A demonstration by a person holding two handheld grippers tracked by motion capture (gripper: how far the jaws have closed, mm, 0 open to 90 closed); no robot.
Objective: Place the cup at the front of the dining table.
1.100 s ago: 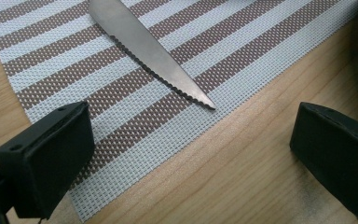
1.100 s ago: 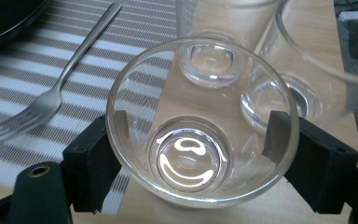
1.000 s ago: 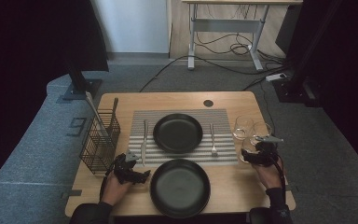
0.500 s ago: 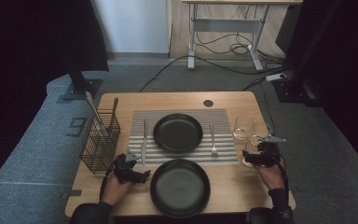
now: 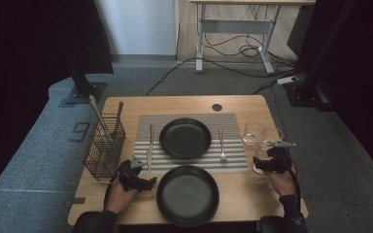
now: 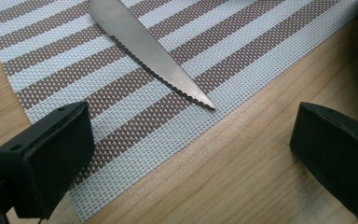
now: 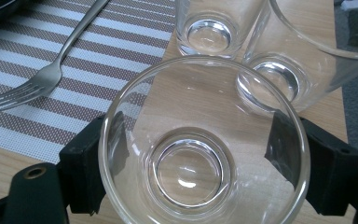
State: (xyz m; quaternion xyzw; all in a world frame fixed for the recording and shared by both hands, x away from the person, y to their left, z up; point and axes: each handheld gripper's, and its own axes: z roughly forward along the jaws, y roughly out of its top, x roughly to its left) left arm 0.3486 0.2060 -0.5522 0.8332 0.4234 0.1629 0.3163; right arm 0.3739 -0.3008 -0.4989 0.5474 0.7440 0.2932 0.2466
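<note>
Jaws of my right gripper (image 7: 200, 163) stand on either side of a clear glass (image 7: 204, 144), their pads against its wall, grasping it; they have just closed in a little. That glass stands upright on the wooden table (image 5: 252, 194), just off the right edge of the striped placemat (image 5: 233, 162), with two more glasses (image 7: 261, 42) close behind it and a fork (image 7: 51, 70) lying on the mat to its left. My left gripper (image 6: 191, 154) is released, spread wide above the mat's near corner, with a serrated knife (image 6: 149, 49) lying just ahead of it, untouched.

Two black plates (image 5: 185, 138), cutlery basket (image 5: 104, 149)
</note>
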